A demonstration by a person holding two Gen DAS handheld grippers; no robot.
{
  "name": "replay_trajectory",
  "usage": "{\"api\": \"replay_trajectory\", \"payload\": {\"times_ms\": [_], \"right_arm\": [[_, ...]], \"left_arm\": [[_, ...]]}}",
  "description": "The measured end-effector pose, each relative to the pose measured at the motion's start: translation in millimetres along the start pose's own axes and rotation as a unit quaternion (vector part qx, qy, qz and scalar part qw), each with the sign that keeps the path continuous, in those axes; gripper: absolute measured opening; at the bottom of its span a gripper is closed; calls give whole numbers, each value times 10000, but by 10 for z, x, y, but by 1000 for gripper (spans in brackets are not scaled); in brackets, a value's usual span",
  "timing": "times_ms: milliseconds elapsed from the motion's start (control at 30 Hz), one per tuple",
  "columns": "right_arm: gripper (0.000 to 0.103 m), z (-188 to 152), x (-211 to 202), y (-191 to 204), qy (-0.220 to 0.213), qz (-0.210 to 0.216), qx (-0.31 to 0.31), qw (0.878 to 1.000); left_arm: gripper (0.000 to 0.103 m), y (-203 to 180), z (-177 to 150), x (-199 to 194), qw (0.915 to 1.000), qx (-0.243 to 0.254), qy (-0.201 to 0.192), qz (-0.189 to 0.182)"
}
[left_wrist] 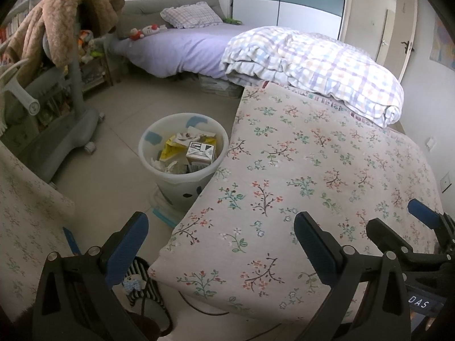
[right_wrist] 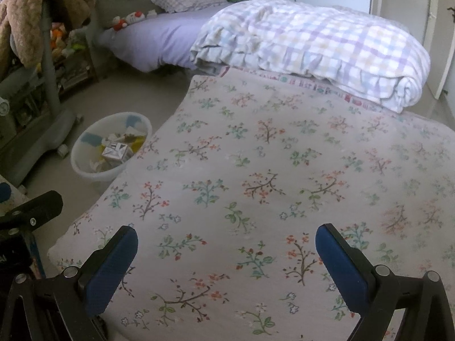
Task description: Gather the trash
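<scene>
Bedroom, floral mattress point(right_wrist: 270, 170) beside a bin of trash.

Largest first: floral mattress filling the foreground, checked quilt point(right_wrist: 312, 42) folded at its far end. On the floor just left of the mattress, white bin point(left_wrist: 150, 153) holding a small carton point(left_wrist: 200, 152), yellow wrapper point(left_wrist: 170, 149) and crumpled paper. Left gripper point(left_wrist: 221, 241) spread wide, holding nothing, over the mattress edge. Right gripper point(right_wrist: 227, 253) likewise wide apart, nothing between the pads.

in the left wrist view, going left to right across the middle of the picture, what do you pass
Grey wheeled stand → white trash bin holding a small carton and yellow wrapper → floral-covered surface → rolled checked quilt at its far right end.
</scene>
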State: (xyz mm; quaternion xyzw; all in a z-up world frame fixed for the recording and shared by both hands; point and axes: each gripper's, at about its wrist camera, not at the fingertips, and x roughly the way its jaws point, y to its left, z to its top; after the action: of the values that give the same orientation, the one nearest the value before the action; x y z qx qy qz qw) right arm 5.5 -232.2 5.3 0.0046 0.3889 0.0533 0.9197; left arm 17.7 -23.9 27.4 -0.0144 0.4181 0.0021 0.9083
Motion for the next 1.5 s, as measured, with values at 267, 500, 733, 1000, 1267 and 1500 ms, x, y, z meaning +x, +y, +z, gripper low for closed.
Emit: {"api": "replay_trajectory", "payload": {"times_ms": [267,500,733,1000,1267,1500], "right_arm": [[103,-1,10,4,-1,1,-6,10000],[103,0,13,5,-3,5,-5,10000],[103,0,9,3,-1,2,-5,10000],[103,-7,15,8,8,8,-4,10000],[103,-8,15,9,9,6,-6,10000],[103,-7,18,9,12,8,-2,10000]], "left_arm": [[103,2,2,-11,10000,2,-7,-8],[103,-1,-2,-19,10000,11,-16,-3],[103,-3,-5,-16,10000,2,-15,-5],[103,-1,0,-20,10000,4,-8,-13],[103,1,-1,-20,10000,-1,-6,-18],[103,6,-12,-29,10000,16,-29,-68]]}}
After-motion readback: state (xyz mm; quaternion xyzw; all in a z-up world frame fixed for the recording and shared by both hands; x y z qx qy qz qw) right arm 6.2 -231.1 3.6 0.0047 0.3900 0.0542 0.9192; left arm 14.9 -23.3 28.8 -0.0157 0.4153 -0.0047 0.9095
